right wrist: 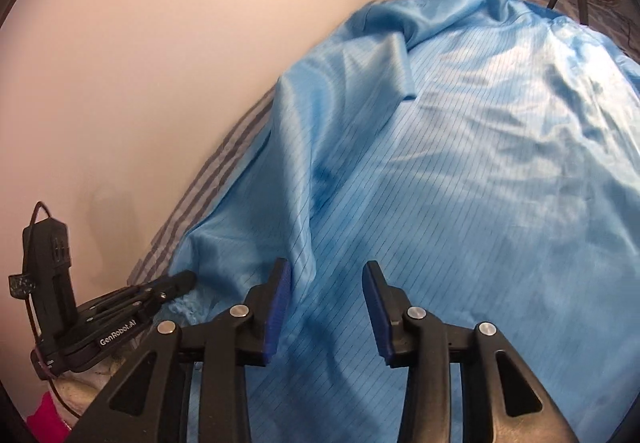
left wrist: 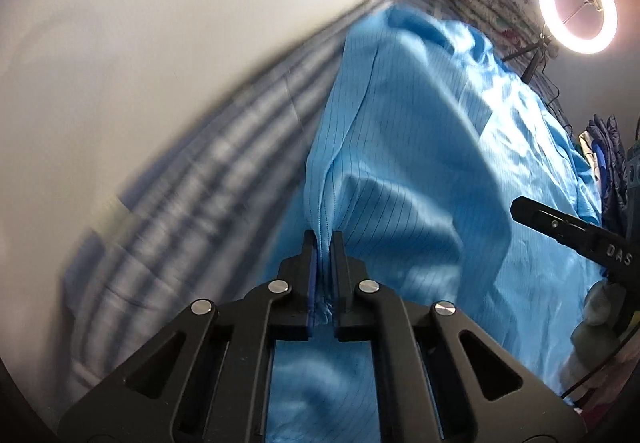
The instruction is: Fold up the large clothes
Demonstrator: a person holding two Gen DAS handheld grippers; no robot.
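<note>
A large light-blue garment (right wrist: 460,171) lies spread over a striped bed sheet (left wrist: 192,179) beside a pale wall (right wrist: 140,63). Its fabric is thin, glossy and pinstriped, wrinkled into soft ridges, with one sleeve folded back across the body. The left gripper (left wrist: 325,243) has its jaws closed tight on a pinched ridge of the garment's edge, probably to lift that side for a fold. The right gripper (right wrist: 327,275) hovers over the cloth with its blue-padded jaws partly apart and nothing pressed between them (the fabric simply lies beneath). A lit ring light (left wrist: 576,5) stands at the bed's far end.
</note>
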